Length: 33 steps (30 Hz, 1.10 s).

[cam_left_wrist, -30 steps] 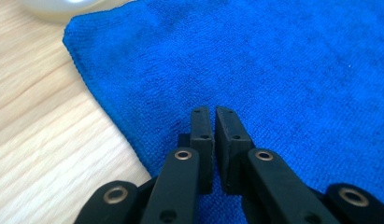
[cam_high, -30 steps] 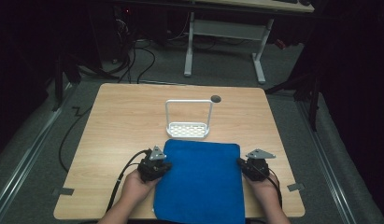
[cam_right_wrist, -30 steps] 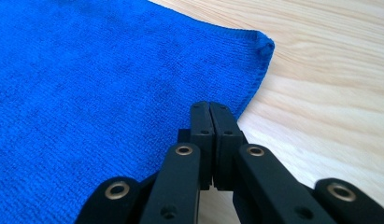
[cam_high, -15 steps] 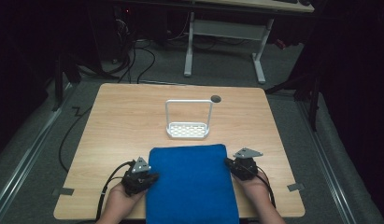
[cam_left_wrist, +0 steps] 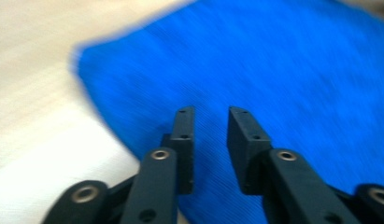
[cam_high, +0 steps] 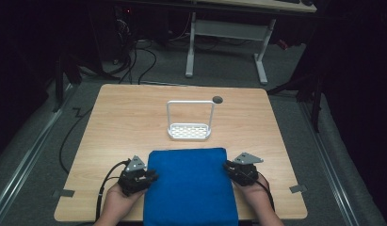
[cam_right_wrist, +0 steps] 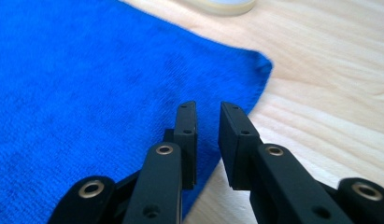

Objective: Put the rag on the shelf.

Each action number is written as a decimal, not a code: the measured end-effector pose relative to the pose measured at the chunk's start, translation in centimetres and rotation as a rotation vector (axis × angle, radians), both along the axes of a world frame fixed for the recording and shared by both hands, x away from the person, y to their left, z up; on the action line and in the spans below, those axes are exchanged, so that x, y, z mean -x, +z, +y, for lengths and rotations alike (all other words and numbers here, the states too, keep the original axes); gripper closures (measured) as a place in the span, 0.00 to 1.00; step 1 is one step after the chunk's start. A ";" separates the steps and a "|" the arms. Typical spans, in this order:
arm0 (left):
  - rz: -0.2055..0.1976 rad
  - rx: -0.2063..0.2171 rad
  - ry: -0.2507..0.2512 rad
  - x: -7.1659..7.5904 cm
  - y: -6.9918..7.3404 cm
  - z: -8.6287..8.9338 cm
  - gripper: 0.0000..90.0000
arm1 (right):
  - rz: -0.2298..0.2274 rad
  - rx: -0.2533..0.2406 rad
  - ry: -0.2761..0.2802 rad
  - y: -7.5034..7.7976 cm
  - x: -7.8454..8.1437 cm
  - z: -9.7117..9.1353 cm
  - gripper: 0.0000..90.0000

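A blue towel [cam_high: 191, 186] lies flat on the wooden table [cam_high: 125, 117], and its near end reaches past the table's front edge. My left gripper [cam_high: 151, 176] sits at the towel's left edge and my right gripper [cam_high: 227, 168] at its right edge. In the left gripper view the jaws [cam_left_wrist: 210, 112] hover over the blue towel [cam_left_wrist: 283, 70] with a gap and nothing between them. The right gripper's jaws [cam_right_wrist: 208, 105] stand apart just above the towel's edge [cam_right_wrist: 87, 79], also holding nothing. Both pairs of jaws have just been opening.
A white wire-handled rack [cam_high: 189, 127] stands at the table's middle, just beyond the towel. A round cable hole [cam_high: 217, 99] sits behind it. Black cables trail from the left gripper over the table's front left. Bare wood shows on both sides.
The towel has slid toward the near edge and a little to the left, and both hands moved with it. Both pairs of jaws, shut before, now stand apart off the cloth.
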State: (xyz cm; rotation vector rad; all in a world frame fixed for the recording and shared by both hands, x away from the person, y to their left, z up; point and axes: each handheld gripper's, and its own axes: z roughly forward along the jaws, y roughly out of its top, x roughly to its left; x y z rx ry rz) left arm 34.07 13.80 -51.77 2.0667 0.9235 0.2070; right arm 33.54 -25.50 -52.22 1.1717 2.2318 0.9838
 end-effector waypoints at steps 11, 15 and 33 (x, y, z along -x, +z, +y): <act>0.027 0.027 0.189 -5.0 -1.5 0.9 0.62 | -0.014 0.001 -0.024 -0.1 0.2 -0.9 0.81; 0.028 0.046 0.199 -6.2 -1.6 0.4 0.70 | -0.015 -0.011 -0.045 -0.1 -0.1 -1.1 0.78; 0.023 0.013 0.187 -6.2 -1.8 -0.1 0.94 | 0.052 -0.062 -0.143 -0.5 -5.6 0.4 0.62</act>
